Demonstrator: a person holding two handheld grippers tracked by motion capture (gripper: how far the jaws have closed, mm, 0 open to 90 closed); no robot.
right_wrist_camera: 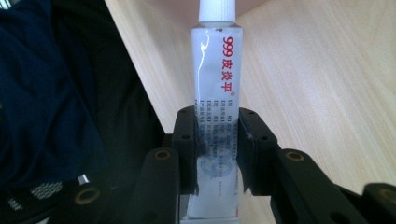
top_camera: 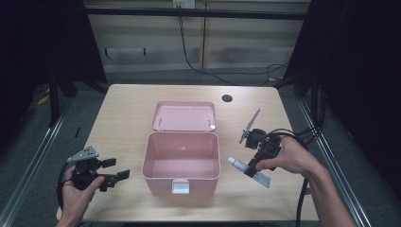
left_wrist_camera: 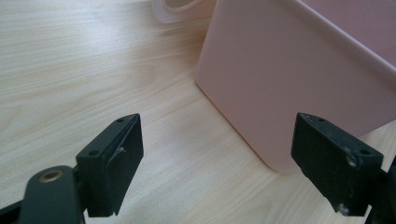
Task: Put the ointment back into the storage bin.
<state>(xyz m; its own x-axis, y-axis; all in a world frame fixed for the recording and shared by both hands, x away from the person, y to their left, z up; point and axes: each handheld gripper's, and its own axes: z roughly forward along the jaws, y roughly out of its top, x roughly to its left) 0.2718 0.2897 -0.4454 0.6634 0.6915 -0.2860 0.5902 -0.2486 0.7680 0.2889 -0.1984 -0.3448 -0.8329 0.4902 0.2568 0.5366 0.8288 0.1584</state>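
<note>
One white ointment tube (right_wrist_camera: 215, 116) with red print and a white screw cap is clamped between the fingers (right_wrist_camera: 187, 140) of the right gripper (top_camera: 254, 166). In the right gripper view the two black pads press on the tube's lower half from either side, and the cap end stands out beyond them. In the high view the tube (top_camera: 246, 169) lies slanted in that gripper, lifted off the table (top_camera: 123, 109), just to the right of the box, with its capped end pointing toward the box and its flat crimped end toward the person. The right hand (top_camera: 286, 158) wraps the gripper's body, and a cable trails from it off the table's right edge.

One pink plastic box (top_camera: 181, 163) sits at the middle of the table with its hinged lid (top_camera: 184, 116) folded back flat behind it. Its inside looks bare, and one white latch (top_camera: 180, 186) hangs on the near wall.

The left gripper (top_camera: 113, 170) rests low at the table's near left corner in the left hand (top_camera: 78, 189), with one grey three-cornered plate (top_camera: 83, 154) on top. Its fingers (left_wrist_camera: 116, 158) are spread wide and grasp nothing; in the left gripper view they frame bare wood and the rounded corner of the box (left_wrist_camera: 289, 79), which they do not touch.

One dark round hole (top_camera: 227, 98) is set in the far side of the table.
</note>
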